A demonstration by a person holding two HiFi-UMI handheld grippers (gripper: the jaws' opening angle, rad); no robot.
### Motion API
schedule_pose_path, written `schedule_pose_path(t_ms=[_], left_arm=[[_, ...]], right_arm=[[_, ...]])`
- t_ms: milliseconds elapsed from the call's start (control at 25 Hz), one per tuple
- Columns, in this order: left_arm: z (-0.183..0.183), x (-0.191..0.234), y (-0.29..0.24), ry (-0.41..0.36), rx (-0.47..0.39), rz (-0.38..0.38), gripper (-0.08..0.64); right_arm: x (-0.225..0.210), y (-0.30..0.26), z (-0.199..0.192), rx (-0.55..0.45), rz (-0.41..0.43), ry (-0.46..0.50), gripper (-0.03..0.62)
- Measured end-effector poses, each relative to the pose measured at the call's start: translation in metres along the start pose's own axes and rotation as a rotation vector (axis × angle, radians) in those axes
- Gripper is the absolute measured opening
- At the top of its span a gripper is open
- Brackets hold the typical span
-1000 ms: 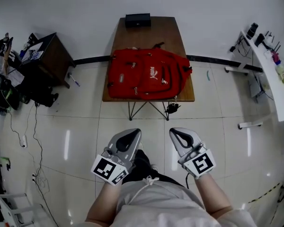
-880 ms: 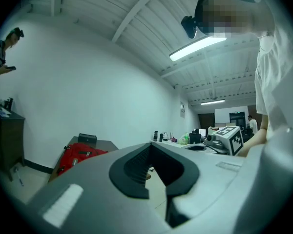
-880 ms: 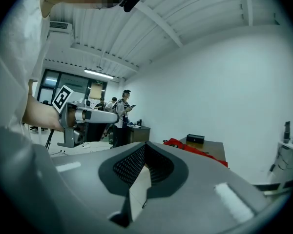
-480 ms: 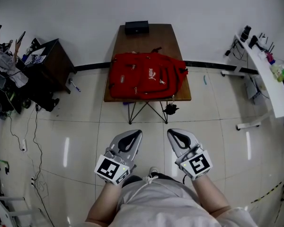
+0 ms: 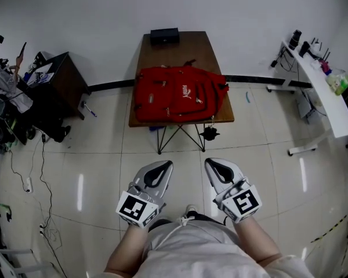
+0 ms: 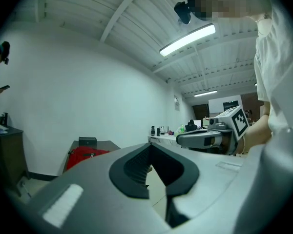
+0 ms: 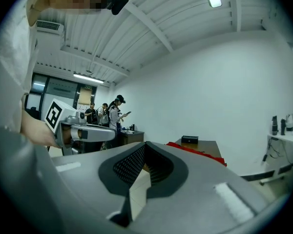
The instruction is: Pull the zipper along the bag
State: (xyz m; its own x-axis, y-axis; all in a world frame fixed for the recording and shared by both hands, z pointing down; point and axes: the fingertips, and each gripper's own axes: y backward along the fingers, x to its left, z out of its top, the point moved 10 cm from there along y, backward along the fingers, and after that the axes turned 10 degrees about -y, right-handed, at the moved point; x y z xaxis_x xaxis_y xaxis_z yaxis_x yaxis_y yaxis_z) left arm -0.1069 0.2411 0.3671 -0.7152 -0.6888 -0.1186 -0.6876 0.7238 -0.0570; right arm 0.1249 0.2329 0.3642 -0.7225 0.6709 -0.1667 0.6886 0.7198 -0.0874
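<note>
**Student:** Reading from the left edge of the head view, what is marked?

**Tutor:** Dark cabinet (image 5: 61, 80) at the left; left gripper (image 5: 164, 165) at lower centre, jaws pressed together on nothing; red bag (image 5: 177, 94) lying flat on the brown table (image 5: 182, 48) at upper centre, with a black box (image 5: 164, 36) beyond it at the table's top end; right gripper (image 5: 212, 163) just right of the left one, likewise closed and empty; white desk (image 5: 325, 91) at the right edge.

**Student:** How far along is the zipper?

**Tutor:** Judged not begun; both grippers are well apart from the bag, over the tiled floor (image 5: 104, 155); the slider is too small to pick out from here.

**Student:** How is the approach done well?

**Tutor:** Come squarely to the table's near edge; spread the claws before reaching in; pin the fabric beside the zip's end with one gripper and pinch the pull tab with the other; draw along the line of teeth, not upward, lest the bag slide or the cloth bunch.
</note>
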Motion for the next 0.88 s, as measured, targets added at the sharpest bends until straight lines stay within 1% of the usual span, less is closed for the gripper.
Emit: schedule_pose_path(t_ms=[80,160,320,480,600,720,880], left_arm=[[0.000,0.001,0.001,0.008,-0.008,-0.003,0.006],[0.003,0.002,0.000,-0.003,-0.016,-0.012,0.006],[0.005,0.002,-0.002,-0.016,-0.033,-0.022,0.006],[0.006,0.000,-0.005,-0.022,-0.035,-0.020,0.006],[0.004,-0.001,-0.008,-0.019,-0.032,-0.018,0.006],[0.002,-0.001,-0.011,-0.022,-0.029,-0.016,0.006],[0.003,-0.001,-0.016,-0.035,-0.026,-0.016,0.006]], right_arm=[[0.002,0.001,0.005,-0.011,-0.016,0.005,0.006],[0.003,0.003,0.008,-0.012,-0.031,0.007,0.006],[0.003,0.006,0.003,-0.013,-0.034,-0.004,0.006],[0.002,0.006,0.004,0.005,-0.044,0.014,0.006],[-0.003,0.003,0.001,0.003,-0.034,0.022,0.006],[-0.005,0.000,-0.001,0.024,-0.032,0.018,0.006],[-0.009,-0.002,-0.005,0.017,-0.001,0.038,0.006]])
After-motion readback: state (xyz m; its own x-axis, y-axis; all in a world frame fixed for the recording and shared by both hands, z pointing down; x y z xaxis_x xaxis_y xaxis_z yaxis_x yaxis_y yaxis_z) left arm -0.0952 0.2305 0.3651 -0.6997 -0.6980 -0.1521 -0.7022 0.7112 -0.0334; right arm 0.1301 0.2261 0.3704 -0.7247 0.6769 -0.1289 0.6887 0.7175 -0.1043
